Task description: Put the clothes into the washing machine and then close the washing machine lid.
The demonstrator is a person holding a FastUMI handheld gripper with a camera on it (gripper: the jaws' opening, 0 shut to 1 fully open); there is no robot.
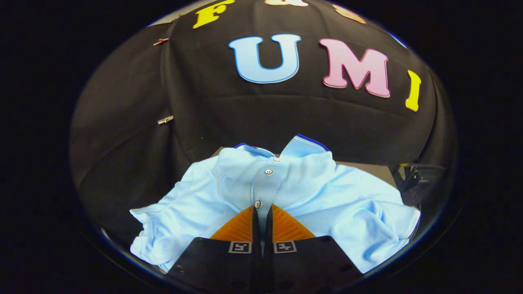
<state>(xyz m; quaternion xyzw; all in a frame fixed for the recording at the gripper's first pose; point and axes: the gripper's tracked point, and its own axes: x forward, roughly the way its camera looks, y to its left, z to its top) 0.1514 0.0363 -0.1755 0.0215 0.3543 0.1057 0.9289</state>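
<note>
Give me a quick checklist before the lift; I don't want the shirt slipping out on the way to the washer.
1. Gripper closed: ok, jaws nearly together.
2. Shirt caught between them: cannot tell; a thin strip of fabric shows in the gap at the button placket.
3. Grip spot: ok, central, just below the collar.
4. Shirt free of snags: ok, it lies spread loose on the table.
5. Washer position, lid open: cannot tell.
</note>
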